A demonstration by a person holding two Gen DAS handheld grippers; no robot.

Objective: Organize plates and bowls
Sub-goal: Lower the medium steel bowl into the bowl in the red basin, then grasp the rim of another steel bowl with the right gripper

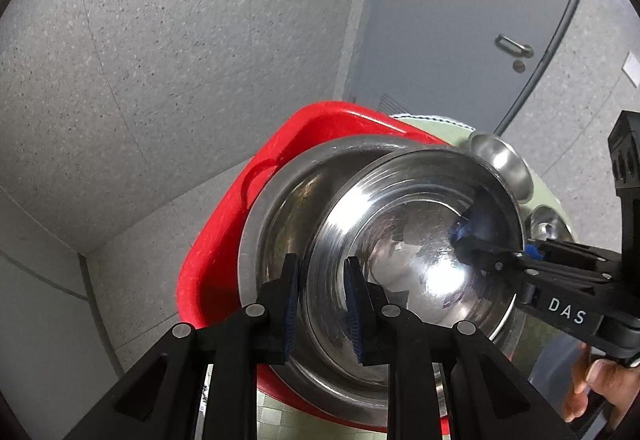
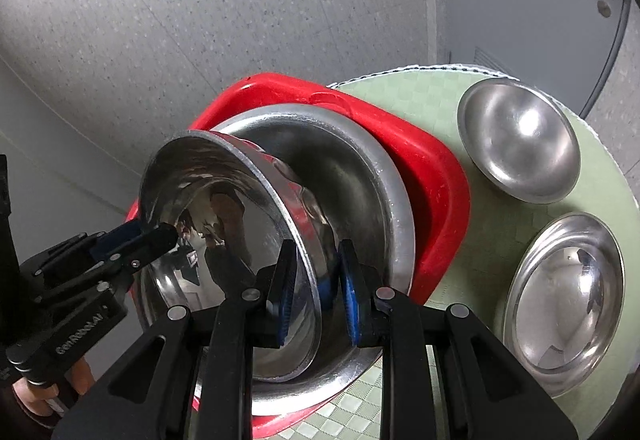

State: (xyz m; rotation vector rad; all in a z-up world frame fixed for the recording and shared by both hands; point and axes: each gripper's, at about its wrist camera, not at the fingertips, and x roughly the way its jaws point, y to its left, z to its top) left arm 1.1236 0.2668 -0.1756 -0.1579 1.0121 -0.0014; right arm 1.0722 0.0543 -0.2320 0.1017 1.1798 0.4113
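Polished steel bowl, round and mirror-bright, is pinched at opposite rim sides by the left gripper and the right gripper. Under it a bigger dull steel bowl sits in a glossy red plastic basin.

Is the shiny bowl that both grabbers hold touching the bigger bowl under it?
Cannot tell. In the right wrist view the held bowl tilts over the bigger bowl in the red tub, but its underside hides any gap or contact.

Left wrist view: close in, peering along the left claw rightward over the steel bowl. Right wrist view: equally close, looking along the right claw from the opposite rim. Shared: bowl, red tub, green surface.
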